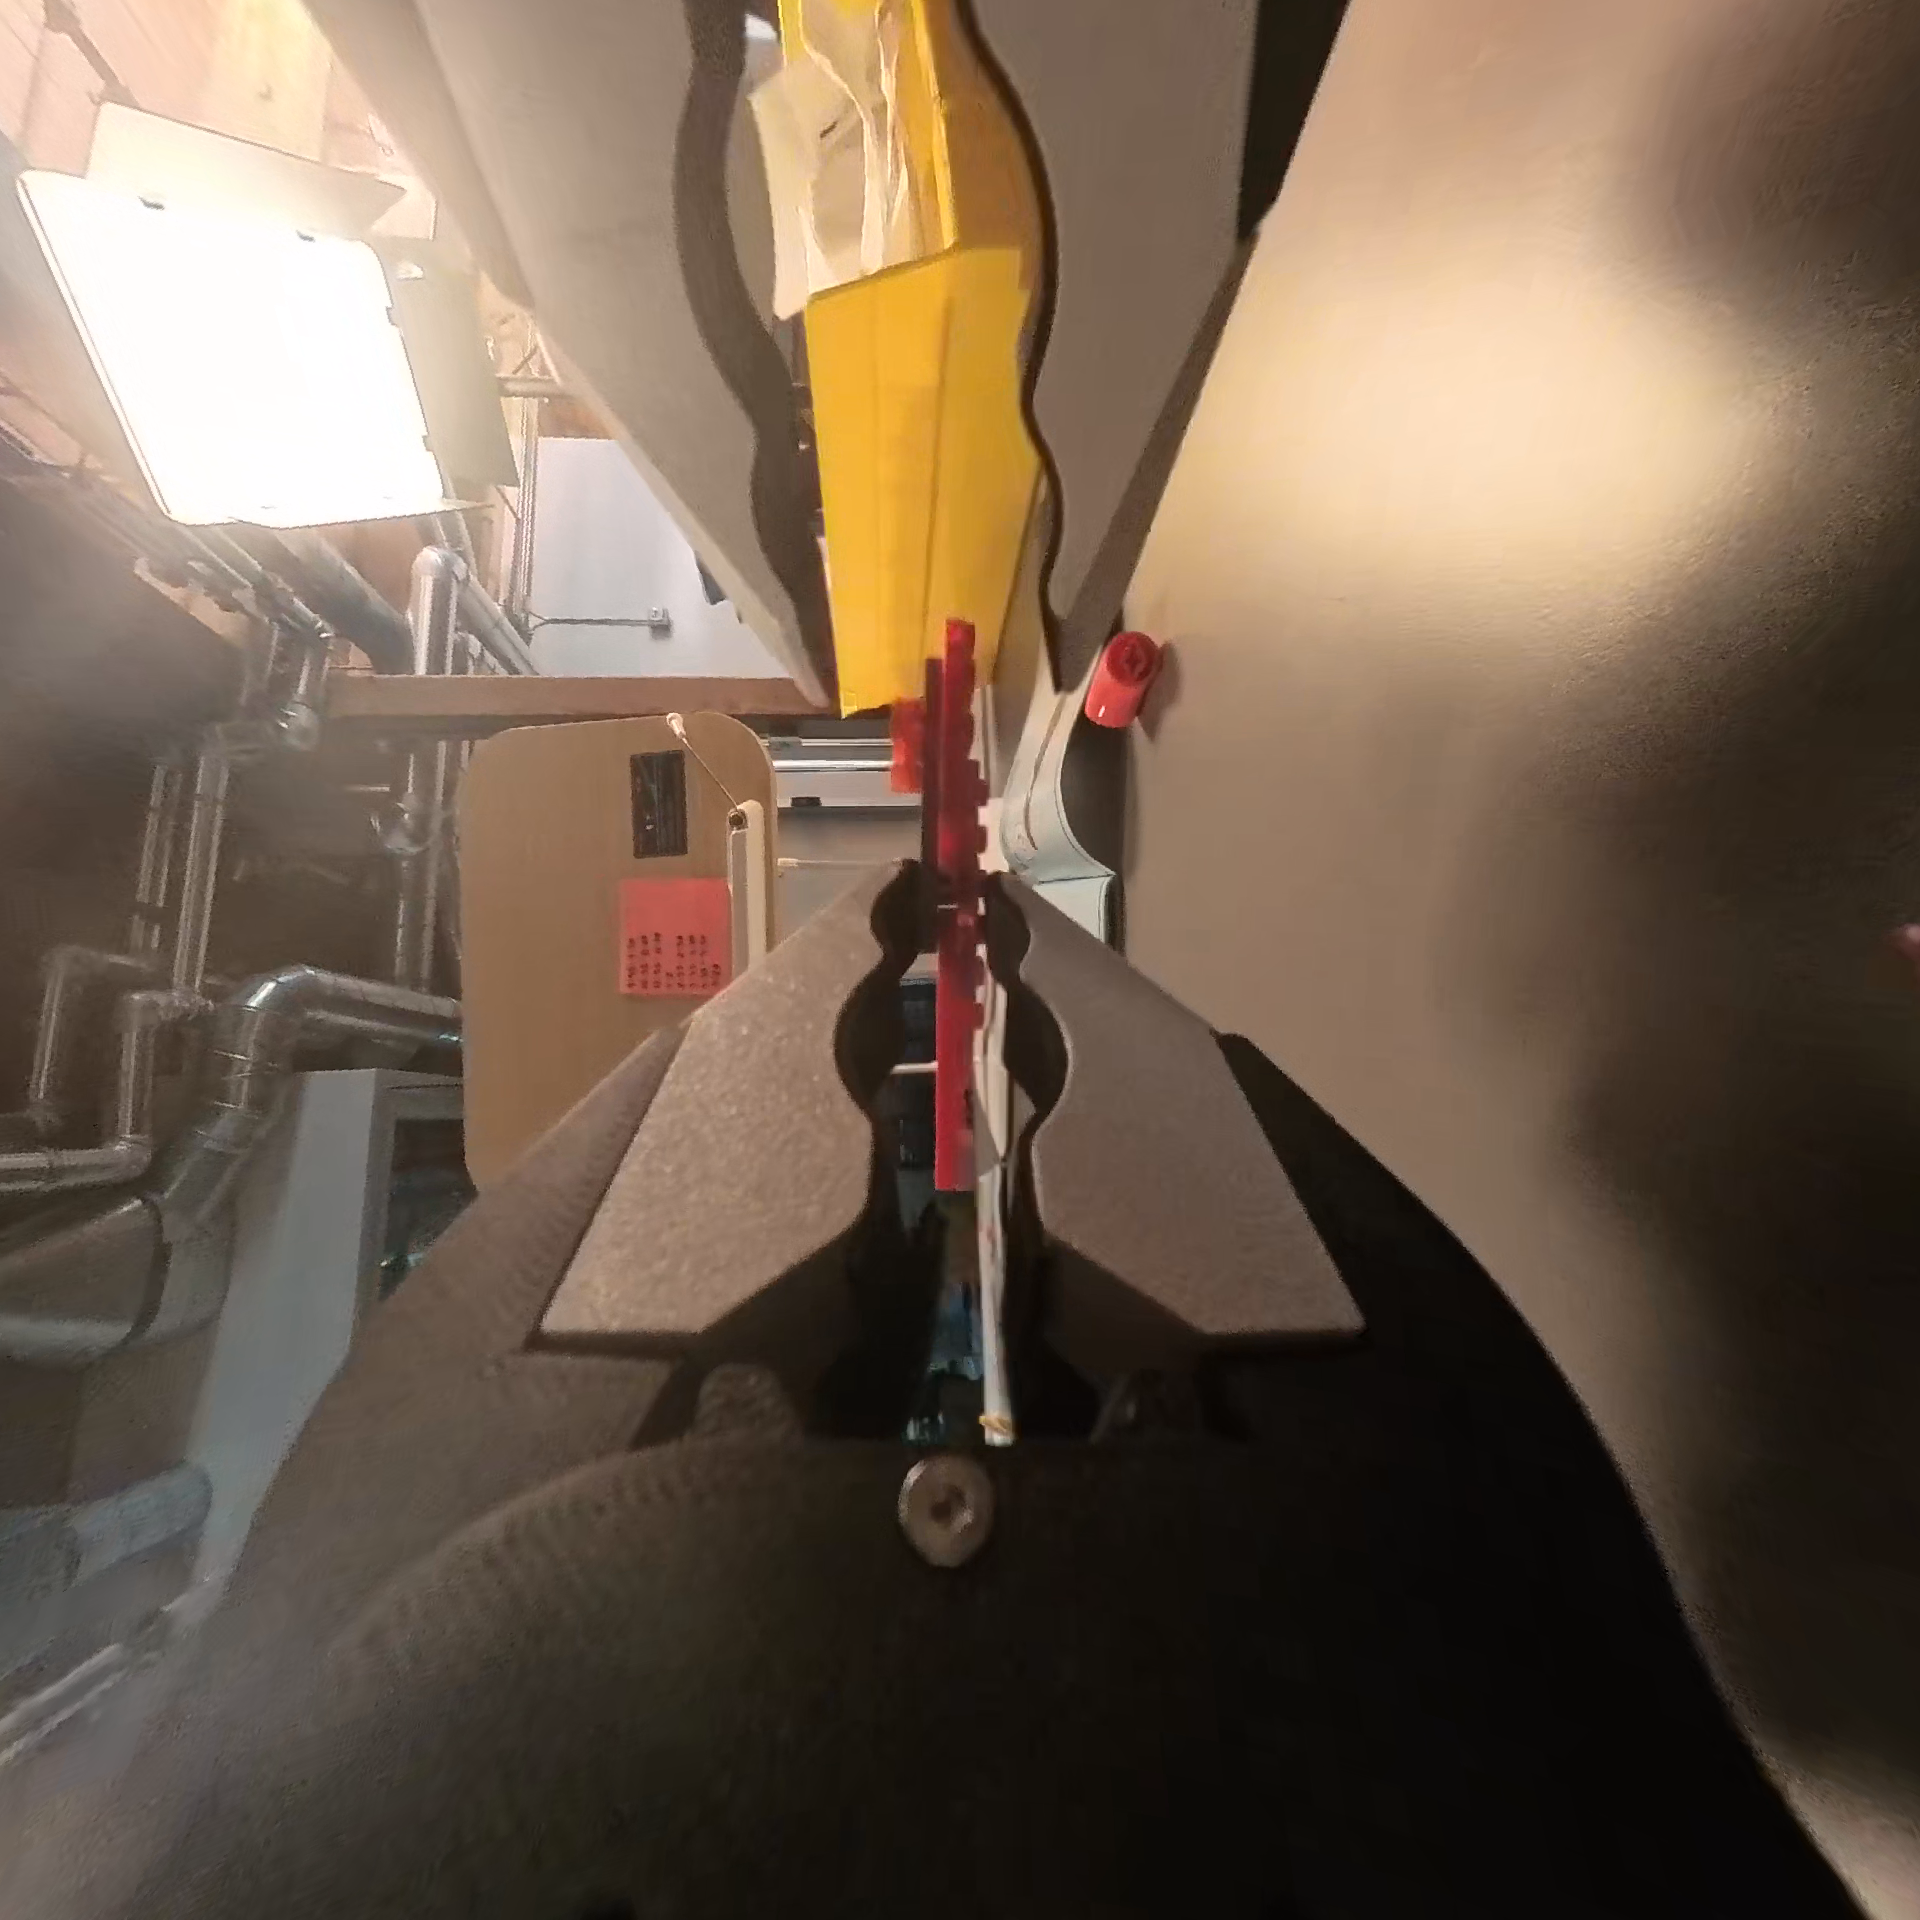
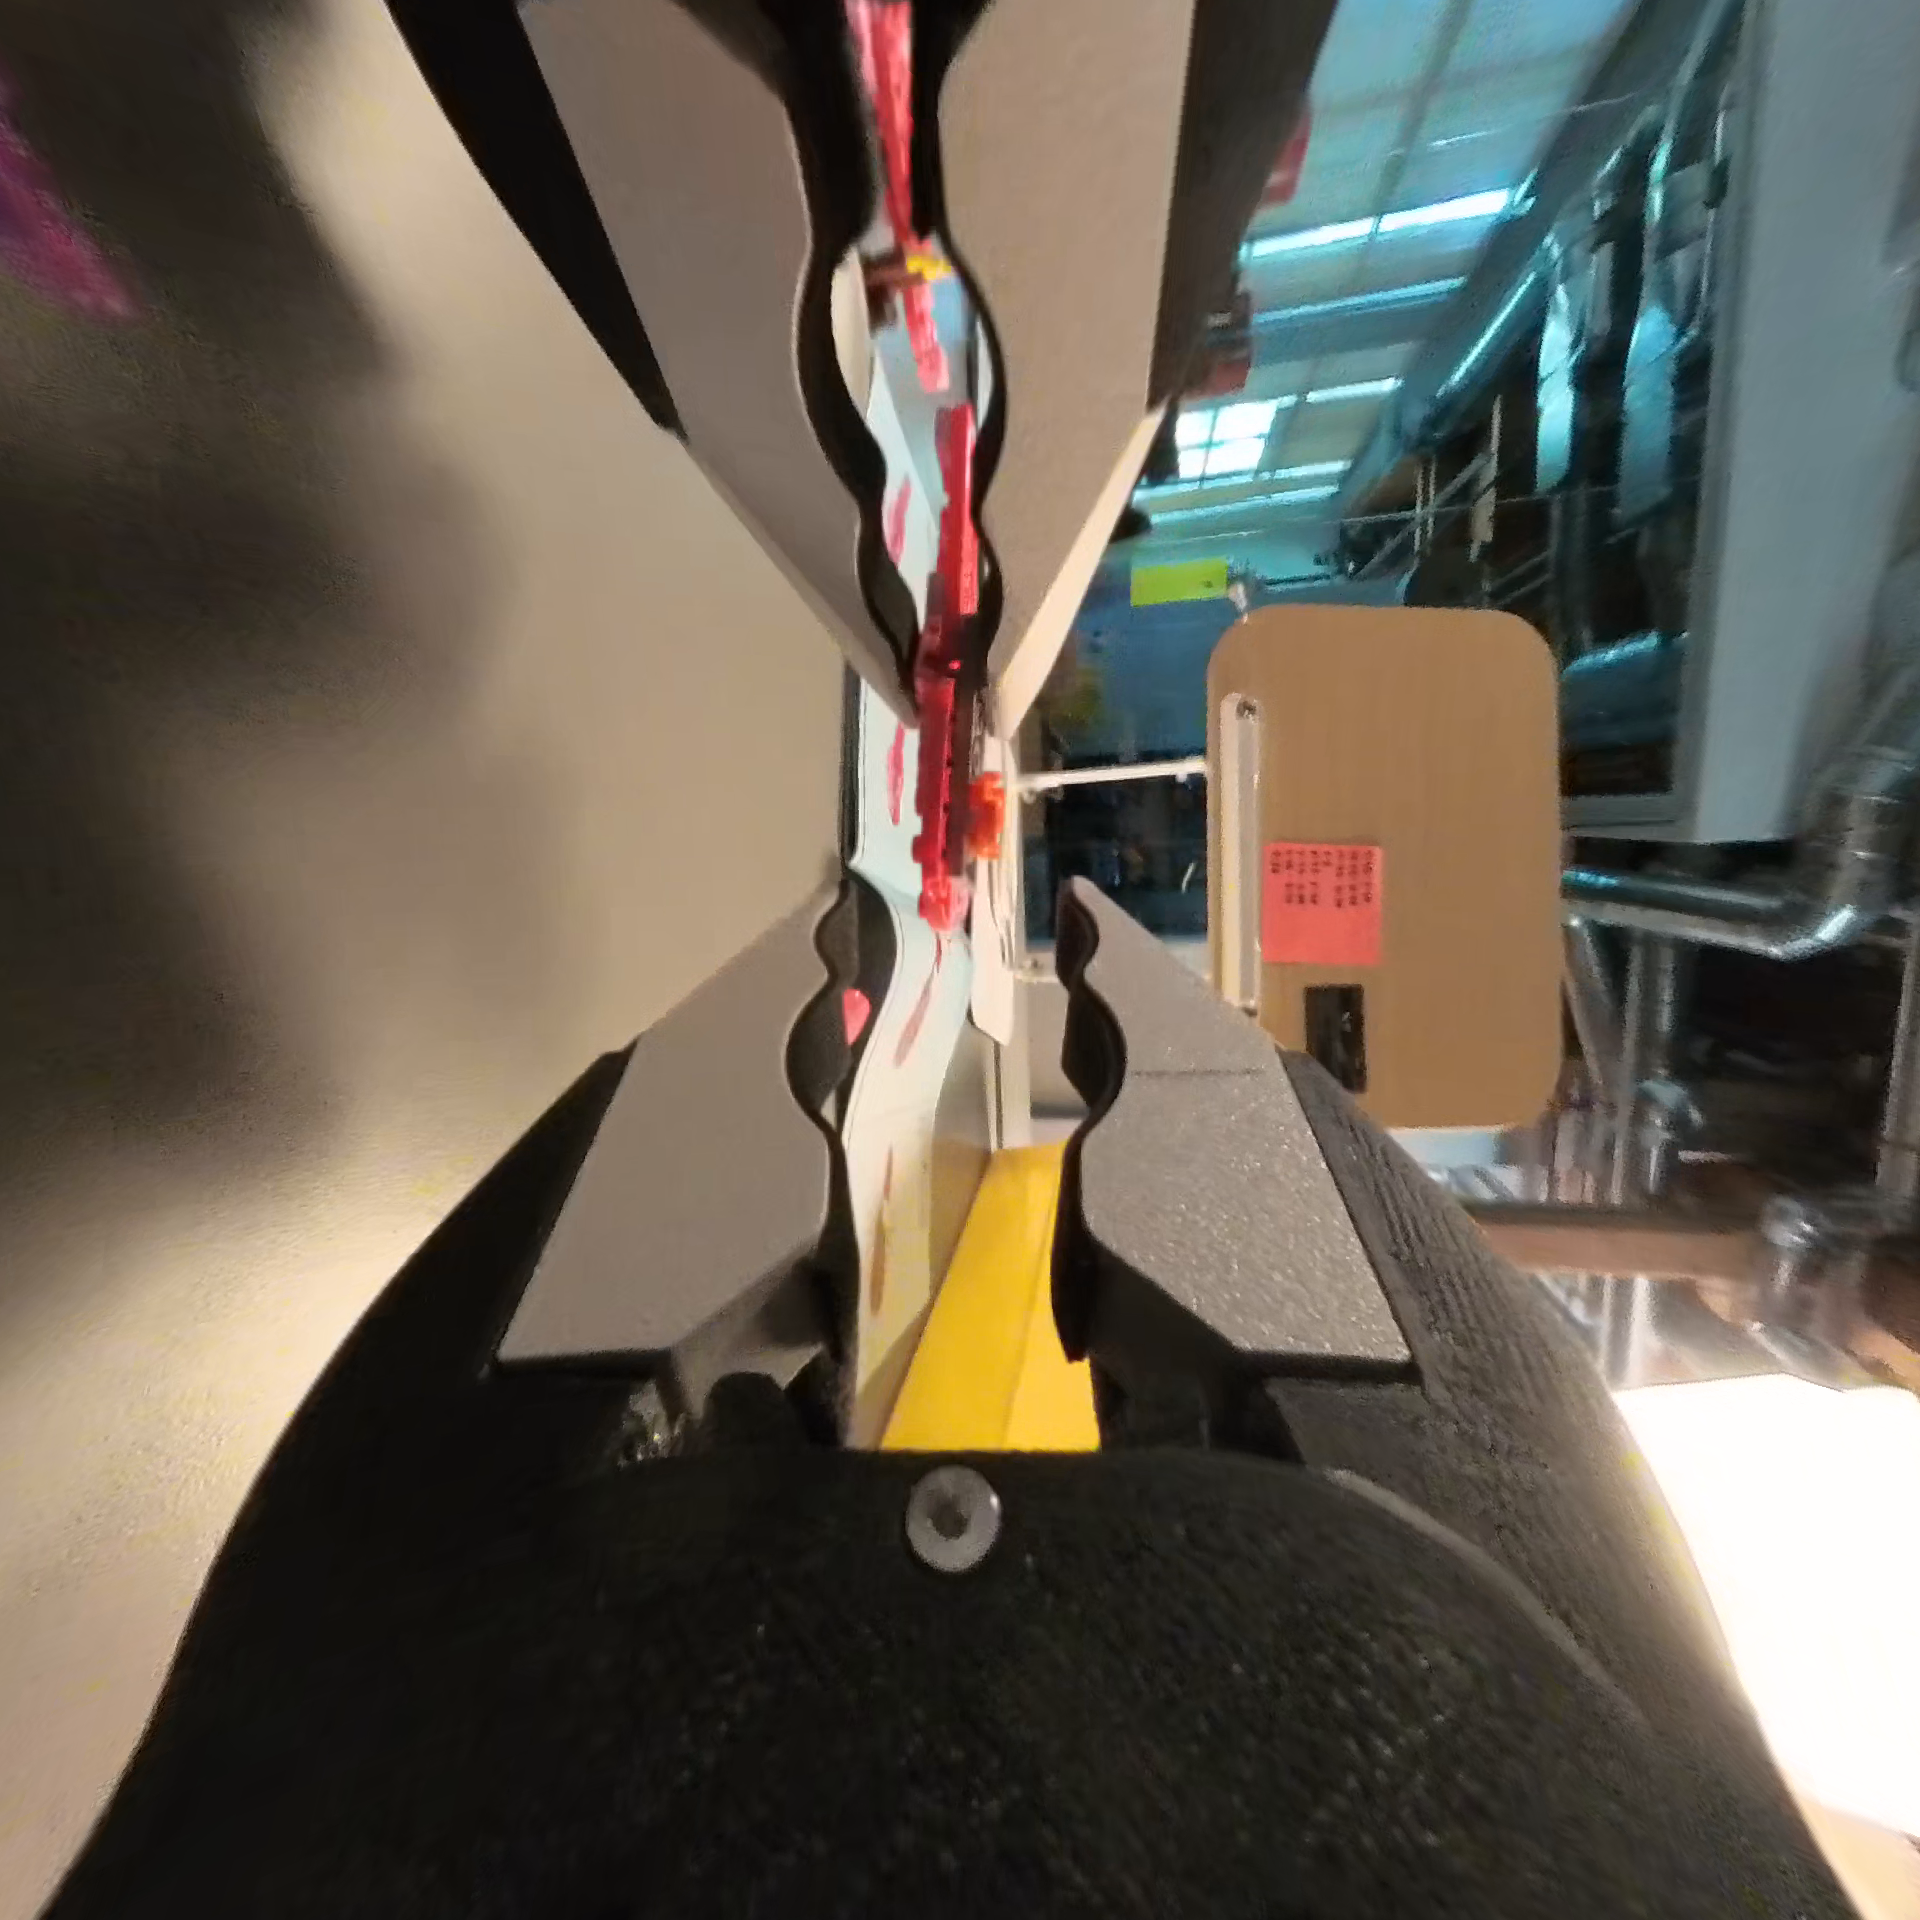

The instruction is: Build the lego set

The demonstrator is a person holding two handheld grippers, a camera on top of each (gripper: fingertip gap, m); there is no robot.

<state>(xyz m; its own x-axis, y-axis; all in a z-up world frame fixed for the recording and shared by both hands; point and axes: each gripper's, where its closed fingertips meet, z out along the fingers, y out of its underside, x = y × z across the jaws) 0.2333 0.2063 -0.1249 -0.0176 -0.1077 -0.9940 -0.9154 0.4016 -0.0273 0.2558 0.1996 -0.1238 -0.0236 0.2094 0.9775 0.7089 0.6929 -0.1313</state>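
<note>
My left gripper (image 1: pixel 956 888) is shut on a long red studded brick plate (image 1: pixel 954 790), held edge-on, with both pads pressed on it. In the right wrist view the left gripper (image 2: pixel 956 707) comes in from the top and pinches the same plate (image 2: pixel 940 790), which has a small orange piece (image 2: pixel 987 816) on one side. My right gripper (image 2: pixel 958 888) is open; its fingers (image 2: pixel 1143 1039) stand apart just short of the plate's end and do not touch it. In the left wrist view the right gripper (image 1: pixel 940 675) also shows open, above the plate.
A yellow box (image 1: pixel 914 416) lies behind the right gripper, and also shows between its fingers (image 2: pixel 997 1299). A printed booklet (image 2: pixel 894 1039) lies on the beige table (image 1: pixel 1558 727). A small red round piece (image 1: pixel 1125 681) sits on the table. A tan board with a pink sticker (image 2: pixel 1382 862) stands beyond.
</note>
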